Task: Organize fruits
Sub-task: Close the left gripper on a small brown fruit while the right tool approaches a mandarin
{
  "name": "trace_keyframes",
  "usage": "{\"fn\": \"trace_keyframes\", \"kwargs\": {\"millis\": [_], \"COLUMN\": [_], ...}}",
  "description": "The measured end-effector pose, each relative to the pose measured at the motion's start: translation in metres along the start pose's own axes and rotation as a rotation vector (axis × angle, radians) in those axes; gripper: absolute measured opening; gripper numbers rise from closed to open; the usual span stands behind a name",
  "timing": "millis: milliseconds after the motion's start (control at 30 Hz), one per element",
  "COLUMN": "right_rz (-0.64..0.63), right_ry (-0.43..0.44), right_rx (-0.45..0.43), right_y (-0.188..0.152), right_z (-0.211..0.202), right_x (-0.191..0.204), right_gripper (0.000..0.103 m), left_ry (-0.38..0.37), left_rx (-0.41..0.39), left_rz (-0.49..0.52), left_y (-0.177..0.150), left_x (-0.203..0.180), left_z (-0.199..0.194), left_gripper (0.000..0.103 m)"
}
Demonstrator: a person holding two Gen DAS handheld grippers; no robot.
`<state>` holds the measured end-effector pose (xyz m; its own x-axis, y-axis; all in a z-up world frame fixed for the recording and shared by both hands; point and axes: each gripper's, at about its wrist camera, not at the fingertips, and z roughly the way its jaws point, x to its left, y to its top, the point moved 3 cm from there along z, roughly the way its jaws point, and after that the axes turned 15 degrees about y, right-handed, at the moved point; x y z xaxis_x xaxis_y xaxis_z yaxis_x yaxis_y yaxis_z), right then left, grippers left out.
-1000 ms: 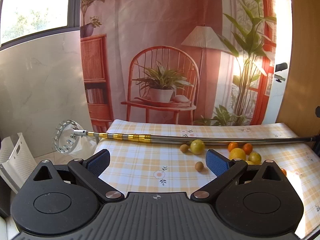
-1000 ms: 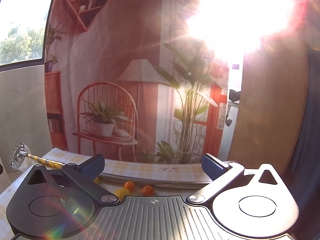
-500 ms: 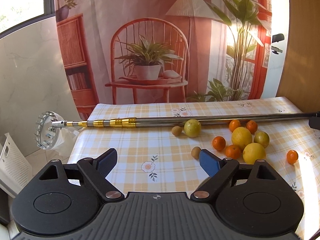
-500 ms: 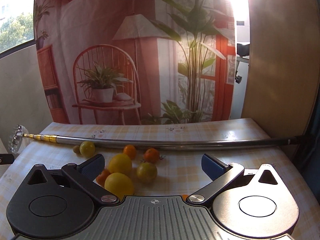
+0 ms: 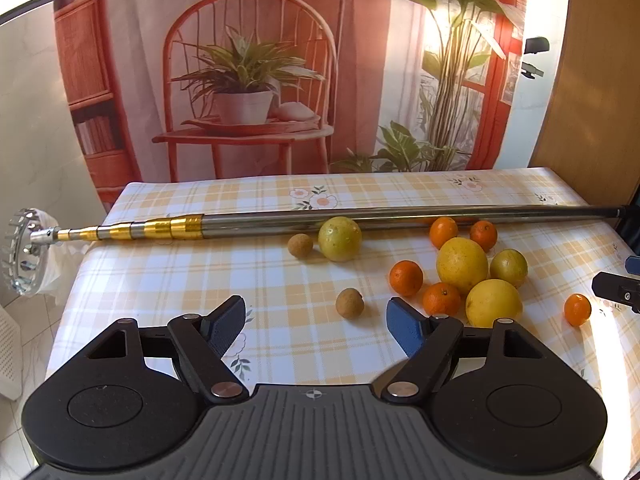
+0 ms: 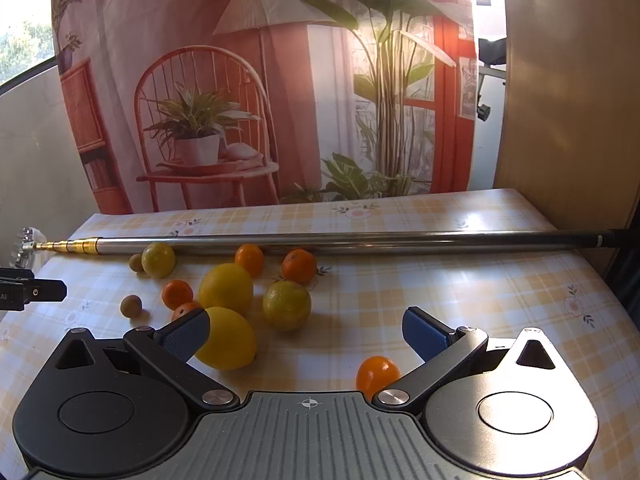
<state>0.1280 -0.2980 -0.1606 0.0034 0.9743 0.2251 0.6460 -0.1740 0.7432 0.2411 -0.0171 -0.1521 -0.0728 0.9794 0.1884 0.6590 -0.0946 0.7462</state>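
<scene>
Loose fruit lies on a yellow checked tablecloth (image 5: 160,280). Two big yellow lemons (image 5: 462,265) (image 5: 493,303), several small oranges such as one (image 5: 406,277), and a greenish-yellow fruit (image 5: 339,238) are grouped right of centre. Two small brown fruits (image 5: 349,303) (image 5: 300,245) lie nearby. My left gripper (image 5: 318,322) hovers open just in front of the nearer brown fruit, holding nothing. In the right wrist view my right gripper (image 6: 306,330) is open and empty, with a lemon (image 6: 228,338) beside its left finger and a small orange (image 6: 378,372) close under it.
A long telescopic metal pole (image 5: 360,218) with a gold section lies across the back of the table; its toothed picker head with a white bag (image 5: 24,252) overhangs the left edge. A printed room backdrop (image 5: 280,60) hangs behind. A wooden panel (image 6: 568,100) stands at right.
Both cameras have tilted down and come closer to the table, so the fruit now fills more of each view. Both grippers stay open.
</scene>
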Motion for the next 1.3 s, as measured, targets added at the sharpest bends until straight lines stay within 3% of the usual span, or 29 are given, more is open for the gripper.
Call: {"fn": "trace_keyframes", "kwargs": {"millis": [167,233,300,567,800,1067,1167,1300], "right_rz": [0.025,0.036,0.045,0.055,0.087,0.098,0.110,0.123], "right_ry": [-0.002,-0.010,-0.011,-0.001,-0.007,0.005,0.007,0.007], "right_rx": [0.012,0.016,0.022,0.039,0.060,0.074,0.075,0.078], "right_y": [0.000,0.000,0.000,-0.002,-0.006,-0.010,-0.012,-0.015], "right_z": [0.008,0.010,0.013,0.023,0.031,0.039,0.039,0.039], "right_x": [-0.008,-0.011,-0.015,-0.021,-0.030,-0.031,-0.032,-0.033], "right_gripper": [0.102,0.102,0.102,0.102,0.102,0.101,0.101,0.102], "left_ry": [-0.046,-0.066,-0.080,-0.109,-0.130,-0.130,-0.111,-0.100], "left_rx": [0.016,0.029,0.040,0.091,0.167,0.176,0.171,0.177], "left_rz": [0.033,0.041,0.052,0.113,0.050,0.066,0.071,0.051], "left_y": [0.007,0.008,0.009,0.003,-0.001,-0.002,-0.002,-0.004], "left_x": [-0.013,-0.017,-0.022,-0.041,-0.041,-0.049,-0.048,-0.043], "left_z": [0.023,0.033,0.043,0.071,0.098,0.110,0.111,0.105], "left_gripper": [0.060,0.048,0.045,0.043,0.043,0.041,0.027,0.027]}}
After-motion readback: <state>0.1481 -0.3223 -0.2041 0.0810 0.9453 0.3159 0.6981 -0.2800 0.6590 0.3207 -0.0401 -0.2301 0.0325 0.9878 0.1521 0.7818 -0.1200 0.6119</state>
